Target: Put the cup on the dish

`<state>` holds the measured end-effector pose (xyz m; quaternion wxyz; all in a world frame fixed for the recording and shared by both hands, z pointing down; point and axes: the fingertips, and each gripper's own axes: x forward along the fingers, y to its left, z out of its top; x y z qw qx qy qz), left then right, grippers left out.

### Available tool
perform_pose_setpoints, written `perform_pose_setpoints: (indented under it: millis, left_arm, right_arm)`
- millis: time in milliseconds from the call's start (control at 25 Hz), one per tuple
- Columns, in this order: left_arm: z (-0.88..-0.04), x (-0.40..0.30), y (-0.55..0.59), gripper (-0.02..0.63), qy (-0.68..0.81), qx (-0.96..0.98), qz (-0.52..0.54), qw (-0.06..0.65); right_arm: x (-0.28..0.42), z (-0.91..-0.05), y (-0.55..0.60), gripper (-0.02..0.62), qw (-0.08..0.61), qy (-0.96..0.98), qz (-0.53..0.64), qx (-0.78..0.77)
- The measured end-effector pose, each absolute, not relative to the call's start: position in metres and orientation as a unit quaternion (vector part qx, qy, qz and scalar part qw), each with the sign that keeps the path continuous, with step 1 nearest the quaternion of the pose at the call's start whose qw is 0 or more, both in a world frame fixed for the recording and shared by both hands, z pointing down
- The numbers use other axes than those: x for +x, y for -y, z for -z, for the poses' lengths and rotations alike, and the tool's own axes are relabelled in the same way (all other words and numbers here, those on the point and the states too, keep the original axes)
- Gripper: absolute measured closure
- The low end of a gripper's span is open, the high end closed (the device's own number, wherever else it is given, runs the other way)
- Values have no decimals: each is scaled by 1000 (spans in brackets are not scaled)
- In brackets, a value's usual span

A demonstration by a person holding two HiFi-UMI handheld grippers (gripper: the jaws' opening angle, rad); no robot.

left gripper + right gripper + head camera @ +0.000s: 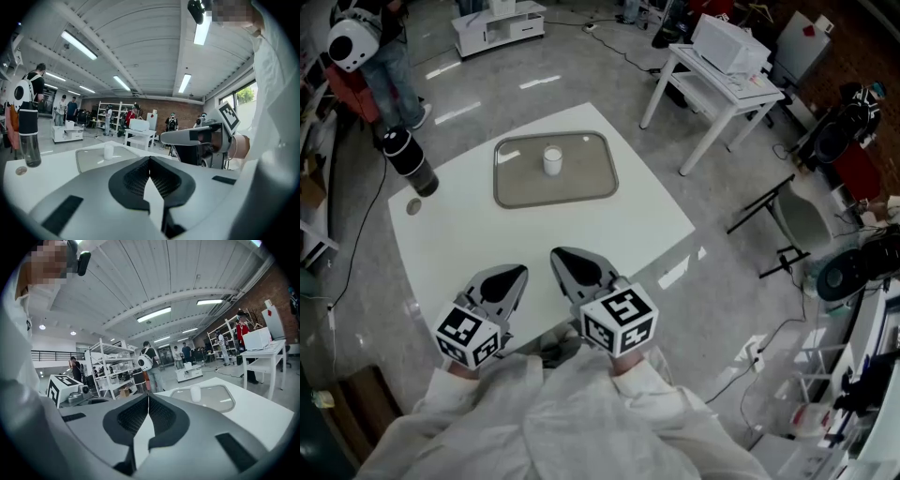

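From my head, my left claw (519,272) and right claw (559,254) sit side by side over the near edge of the white table (647,220), both pointing across it. The cup (551,160) stands upright on the grey dish (514,192) at the far side, well apart from both. A dark bottle (410,161) stands at the table's left corner.

In my left gripper view, the jaws meet tip to tip with nothing between them; the cup shows ahead, slightly left.

In my right gripper view, the jaws are likewise pressed together and empty, with the cup ahead on the right.
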<state>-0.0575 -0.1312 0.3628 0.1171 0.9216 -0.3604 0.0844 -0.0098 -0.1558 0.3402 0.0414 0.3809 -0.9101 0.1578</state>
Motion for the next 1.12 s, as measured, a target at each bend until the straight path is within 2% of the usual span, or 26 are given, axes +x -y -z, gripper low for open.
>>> perform_pose_setpoints:
  millis: [560,1120]
  left_arm:
    - [-364,-34,130,597,383,909,-81,142]
    - [-361,-28,147,598,396,905,-80,135]
  right_arm:
    - [-9,-342,147,581,68,934,-149,318]
    - [-3,-348,155,582,75,940,-137,305]
